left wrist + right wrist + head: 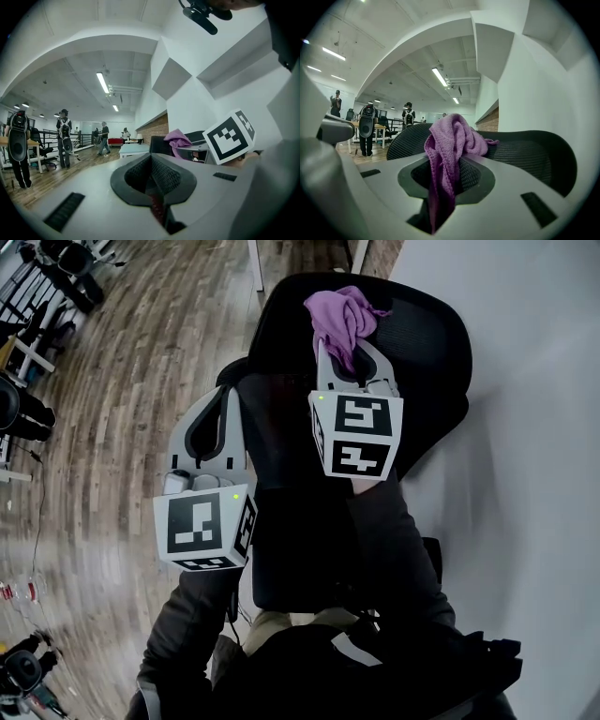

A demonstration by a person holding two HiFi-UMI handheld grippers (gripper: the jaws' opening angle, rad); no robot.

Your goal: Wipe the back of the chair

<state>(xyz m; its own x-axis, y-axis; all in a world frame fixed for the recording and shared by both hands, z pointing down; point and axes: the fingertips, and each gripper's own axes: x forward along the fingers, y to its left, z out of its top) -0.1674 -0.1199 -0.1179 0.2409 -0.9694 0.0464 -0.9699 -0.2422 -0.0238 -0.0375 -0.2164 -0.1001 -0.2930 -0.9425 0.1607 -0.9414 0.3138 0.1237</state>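
My right gripper [349, 357], clamped on the purple cloth [339, 313], faces the chair back [427, 338] straight ahead, nearer it than my closed, empty left gripper [217, 401]

Grey, black-padded left gripper [225, 396] and right gripper [345, 349] with black-and-white marker cubes [361, 435]; dark sleeves [394, 540].

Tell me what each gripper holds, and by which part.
The right gripper is shut on the purple cloth, pinching a hanging fold; the rest bunches beyond the jaws. The left gripper is shut, holding nothing.
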